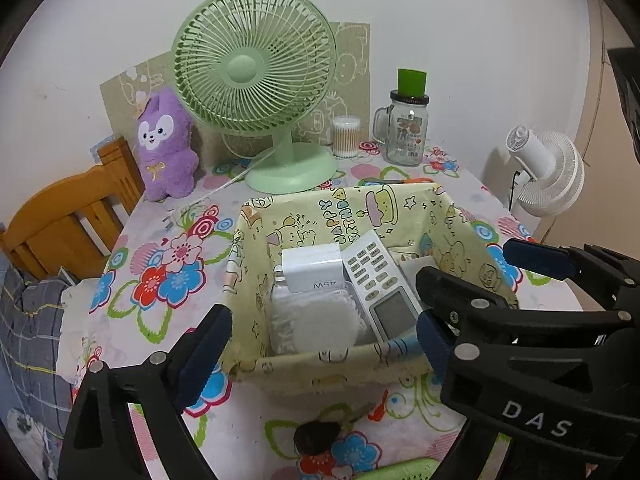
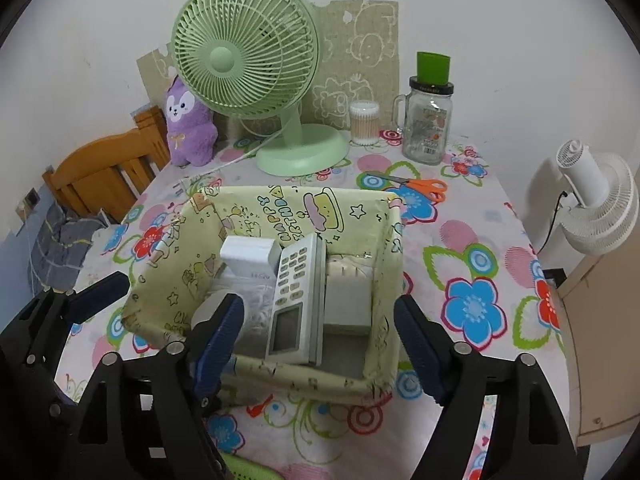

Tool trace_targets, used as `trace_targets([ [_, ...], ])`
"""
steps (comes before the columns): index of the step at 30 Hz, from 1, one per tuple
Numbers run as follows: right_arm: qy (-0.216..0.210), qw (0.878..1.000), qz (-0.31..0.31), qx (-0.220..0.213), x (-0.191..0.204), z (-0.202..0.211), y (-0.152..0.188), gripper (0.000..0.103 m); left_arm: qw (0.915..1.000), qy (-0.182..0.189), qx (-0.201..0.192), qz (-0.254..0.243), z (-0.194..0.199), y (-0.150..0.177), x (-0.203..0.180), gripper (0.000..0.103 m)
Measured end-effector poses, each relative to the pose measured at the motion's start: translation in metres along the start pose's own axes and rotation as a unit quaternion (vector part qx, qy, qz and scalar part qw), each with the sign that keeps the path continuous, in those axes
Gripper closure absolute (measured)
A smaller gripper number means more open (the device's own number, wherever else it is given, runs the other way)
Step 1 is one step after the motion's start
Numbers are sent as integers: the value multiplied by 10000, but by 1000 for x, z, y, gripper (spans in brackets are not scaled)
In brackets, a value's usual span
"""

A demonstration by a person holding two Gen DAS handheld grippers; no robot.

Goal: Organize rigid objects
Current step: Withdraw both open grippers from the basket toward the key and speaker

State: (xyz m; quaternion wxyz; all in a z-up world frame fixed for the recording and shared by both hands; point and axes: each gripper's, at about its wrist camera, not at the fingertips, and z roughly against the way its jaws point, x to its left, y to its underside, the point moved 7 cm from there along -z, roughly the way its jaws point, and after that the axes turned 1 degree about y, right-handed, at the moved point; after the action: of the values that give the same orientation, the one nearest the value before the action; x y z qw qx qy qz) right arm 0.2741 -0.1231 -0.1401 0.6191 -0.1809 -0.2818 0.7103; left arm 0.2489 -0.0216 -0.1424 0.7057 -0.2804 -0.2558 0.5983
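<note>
On the left edge of the flowered tablecloth (image 2: 472,240) we see the wooden chair (image 1: 68,224), then the purple plush (image 1: 166,148) and the green fan (image 1: 256,80) at the back. Our left gripper (image 1: 316,344) stands spread wide over the near rim of the fabric basket (image 1: 464,236), with nothing between its pads.

The task's things lie inside that basket, side by side: the white charger (image 2: 250,258) on a bag of white pads at the left, the remote control (image 2: 298,296) upright along the middle, and a white box (image 2: 346,300) at the right. Our right gripper (image 2: 320,344) is likewise spread apart and empty, straddling the basket's near wall.

We judge that a piece has just been let go and both tools are clearing. To do this well, we lift straight away from the basket with the pads kept apart, so no finger snags the soft cloth rim or tips the remote. Then we look rightwards for what is left: the orange scissors (image 2: 412,186) lie loose behind the basket, near the glass jar (image 2: 430,120) and cotton swabs (image 2: 364,122). The blades call for a grip across the handles.
</note>
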Motion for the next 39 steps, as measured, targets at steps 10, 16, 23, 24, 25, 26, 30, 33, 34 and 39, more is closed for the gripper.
trace_targets([
  [10, 31, 9998, 12, -175, 3, 32, 11, 17, 9998, -42, -202, -26, 31, 8, -4, 5],
  [16, 33, 9997, 43, -245, 5, 48, 17, 14, 9996, -49, -292, -47, 46, 14, -6, 5],
  [23, 56, 9993, 49, -365, 5, 66, 28, 9, 9994, -24, -351, 3, 62, 23, -10, 4],
  [24, 63, 9993, 54, -377, 5, 68, 30, 8, 9994, -23, -353, 4, 64, 25, -11, 3],
  [25, 68, 9992, 59, -390, 5, 71, 32, 8, 9994, -20, -358, 3, 66, 26, -12, 3],
  [26, 72, 9992, 61, -398, 5, 73, 33, 8, 9993, -17, -362, 2, 67, 27, -12, 3],
  [30, 83, 9990, 67, -427, 4, 81, 39, 7, 9993, -27, -383, 3, 75, 33, -15, 3],
  [33, 11, 9988, 128, -477, 7, 88, 45, 3, 9992, -21, -400, 12, 80, 38, -16, 3],
  [34, -7, 9986, 152, -497, 9, 90, 47, 2, 9992, -28, -400, 28, 82, 40, -16, 3],
  [39, -34, 9982, 218, -549, 13, 97, 54, 1, 9992, -103, -383, 36, 89, 48, -16, 2],
])
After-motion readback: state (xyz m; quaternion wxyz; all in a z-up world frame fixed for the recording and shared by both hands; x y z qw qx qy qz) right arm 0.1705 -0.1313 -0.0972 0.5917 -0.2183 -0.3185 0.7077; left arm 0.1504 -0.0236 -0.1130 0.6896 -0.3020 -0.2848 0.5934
